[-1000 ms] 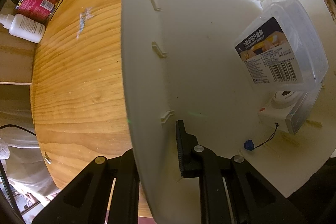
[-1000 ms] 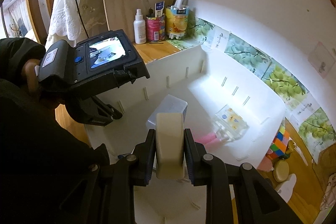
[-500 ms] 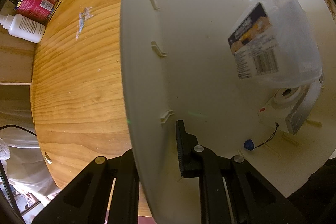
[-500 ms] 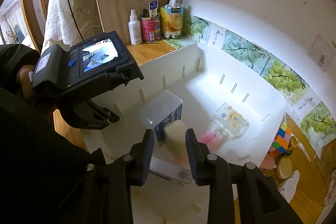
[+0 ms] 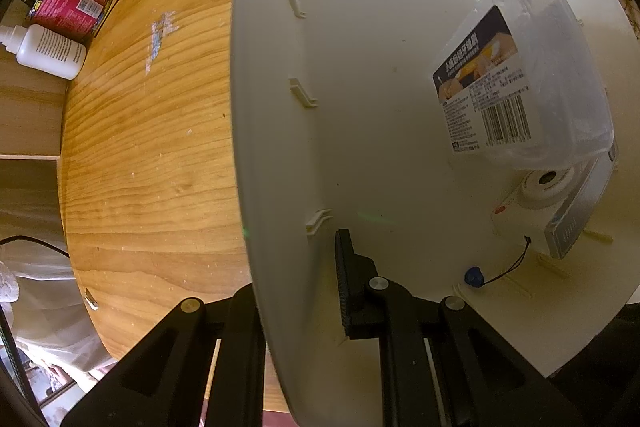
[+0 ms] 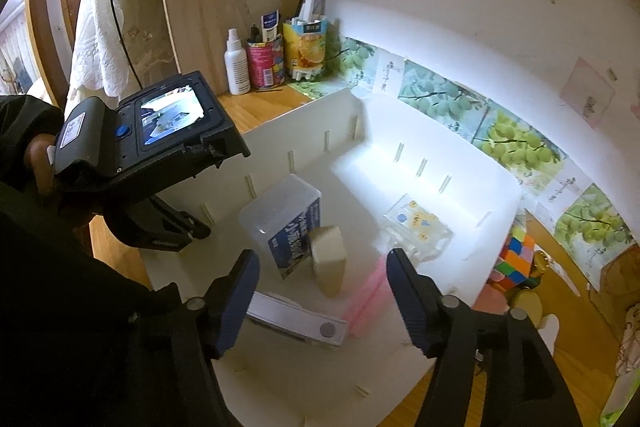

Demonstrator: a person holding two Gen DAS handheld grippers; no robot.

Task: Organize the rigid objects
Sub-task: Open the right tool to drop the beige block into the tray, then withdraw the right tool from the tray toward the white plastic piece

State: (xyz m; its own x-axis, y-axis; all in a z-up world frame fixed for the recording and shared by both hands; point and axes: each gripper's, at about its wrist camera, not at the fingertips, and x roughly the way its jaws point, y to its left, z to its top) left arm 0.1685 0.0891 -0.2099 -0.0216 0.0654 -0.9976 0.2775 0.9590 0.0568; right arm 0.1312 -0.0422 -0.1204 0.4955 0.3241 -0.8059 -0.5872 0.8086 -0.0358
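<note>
left gripper [image 5: 296,287] clamped on bin [image 5: 280,147] wall, one finger outside, one inside | clear box [image 6: 286,219] ahead-left of right gripper [image 6: 322,285], in bin | cream block [image 6: 329,259] just ahead between spread jaws, free, leaning on box | card case [image 6: 418,227] ahead-right | cube [image 6: 516,257] far right, outside bin

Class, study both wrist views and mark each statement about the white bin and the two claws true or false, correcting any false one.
1. The right claw is open. True.
2. The left claw clamps the white bin wall. True.
3. The tape roll lies outside the bin. False: it is inside, beside the clear plastic box.
4. The puzzle cube sits inside the bin. False: it is on the desk outside.
</note>
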